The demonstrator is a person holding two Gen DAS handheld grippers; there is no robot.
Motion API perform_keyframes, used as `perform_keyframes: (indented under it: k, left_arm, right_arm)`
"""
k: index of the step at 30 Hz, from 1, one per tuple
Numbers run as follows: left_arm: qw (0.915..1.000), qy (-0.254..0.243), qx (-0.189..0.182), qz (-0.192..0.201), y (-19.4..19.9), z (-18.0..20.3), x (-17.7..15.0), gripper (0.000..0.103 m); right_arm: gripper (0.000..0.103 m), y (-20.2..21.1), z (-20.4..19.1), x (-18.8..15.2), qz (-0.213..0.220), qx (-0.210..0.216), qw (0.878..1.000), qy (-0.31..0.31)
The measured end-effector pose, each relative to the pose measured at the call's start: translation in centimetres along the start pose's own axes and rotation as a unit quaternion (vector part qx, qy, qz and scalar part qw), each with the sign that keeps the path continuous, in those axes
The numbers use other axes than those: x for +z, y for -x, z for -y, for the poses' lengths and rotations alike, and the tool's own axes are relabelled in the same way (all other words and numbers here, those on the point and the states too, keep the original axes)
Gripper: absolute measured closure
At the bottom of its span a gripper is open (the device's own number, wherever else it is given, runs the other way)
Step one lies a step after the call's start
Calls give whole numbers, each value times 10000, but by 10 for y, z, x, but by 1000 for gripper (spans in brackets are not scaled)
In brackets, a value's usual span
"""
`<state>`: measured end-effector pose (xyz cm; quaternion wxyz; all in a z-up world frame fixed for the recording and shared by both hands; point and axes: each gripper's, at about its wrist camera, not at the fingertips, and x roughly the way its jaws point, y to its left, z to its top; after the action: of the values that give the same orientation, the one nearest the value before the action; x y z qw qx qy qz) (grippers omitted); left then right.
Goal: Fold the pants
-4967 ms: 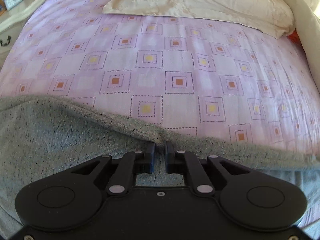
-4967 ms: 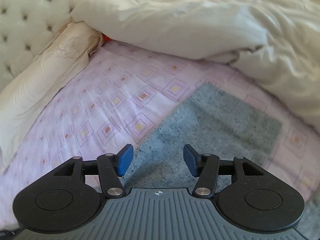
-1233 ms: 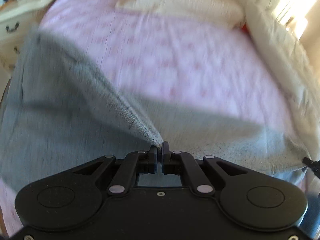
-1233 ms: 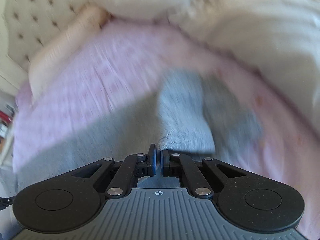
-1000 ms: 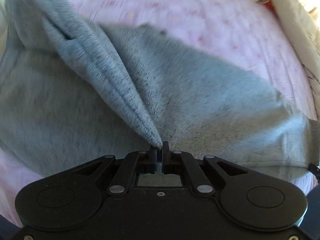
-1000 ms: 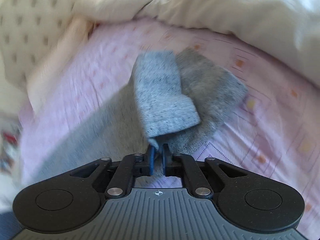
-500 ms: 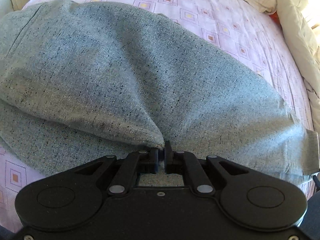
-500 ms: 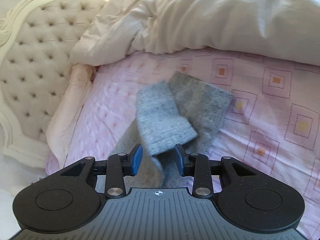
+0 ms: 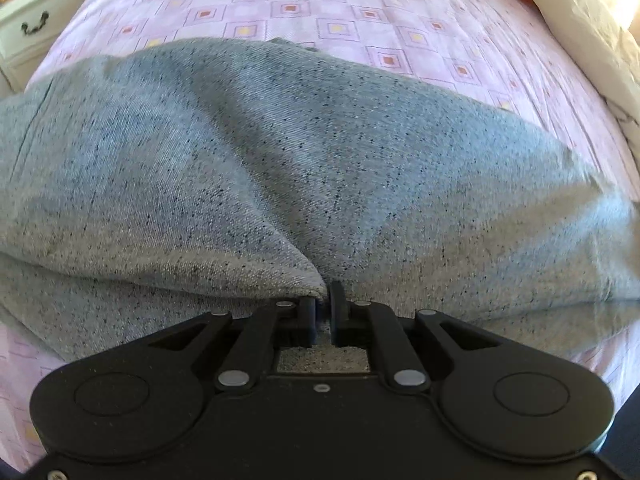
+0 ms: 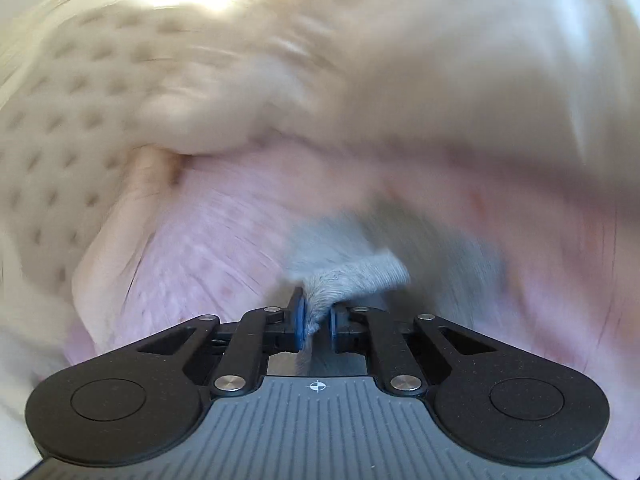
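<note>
A: How are the fingers seen?

B: On the left gripper (image 9: pixel 323 305) the fingers are opening slightly, a narrow gap showing; a fold of the grey pants (image 9: pixel 304 168) is bunched right at their tips, though whether the cloth is pinched cannot be told. On the right gripper (image 10: pixel 316 316) the fingers are closing on a hem end of the pants (image 10: pixel 352 276), which is caught between the blue pads.

A: Where is the garment found?

B: It is spread across the pink patterned bedsheet (image 9: pixel 328 12), doubled over itself.

A: What is noted around it?

B: A cream duvet (image 10: pixel 460 80) is heaped just beyond the hem, a tufted headboard (image 10: pixel 60 128) is blurred at the left, and a white nightstand (image 9: pixel 28 28) is seen beside the bed.
</note>
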<state>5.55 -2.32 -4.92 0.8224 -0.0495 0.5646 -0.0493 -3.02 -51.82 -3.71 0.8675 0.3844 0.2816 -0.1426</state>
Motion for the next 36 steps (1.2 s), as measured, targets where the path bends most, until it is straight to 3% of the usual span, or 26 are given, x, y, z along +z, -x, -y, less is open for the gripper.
perform_keyframes:
  k: [1,3,8,15,22,26,32,36]
  left_arm:
    - [10000,-59,37,13,-1,4,0,90]
    - [9999,-138,89,38,-2,11,1,90]
    - [9999,-129,80,64,0,15,-1,90]
    - [10000,15,-93,12,15,-5,-8,89]
    - [9993,235,-196,-225,14,-24,8,87]
    - [9984,500,-212,-175,18,-27,10,97]
    - [9995,272,-44,154,68,-11,8,98]
    - [9995,290,-78,-46,74,-20,-8,98]
  right_arm:
    - [95,13,-16,1,263,-69,9973,679]
    - [95,16,-27,0,318,-484,9887,1384]
    - [95,-21,21,-10,-583,-1159,9873,916]
    - [95,-21,24,-15,-578,-1146,9880,859]
    - [95,-20,23,-16,-645,-1172,9865,947]
    - [95,-15,20,-11,-603,-1093,9880,913]
    - [95,4,7,-5,-445,-1083,9855,1226]
    - [94,-5,12,-11,-623,-1310,9797,1386]
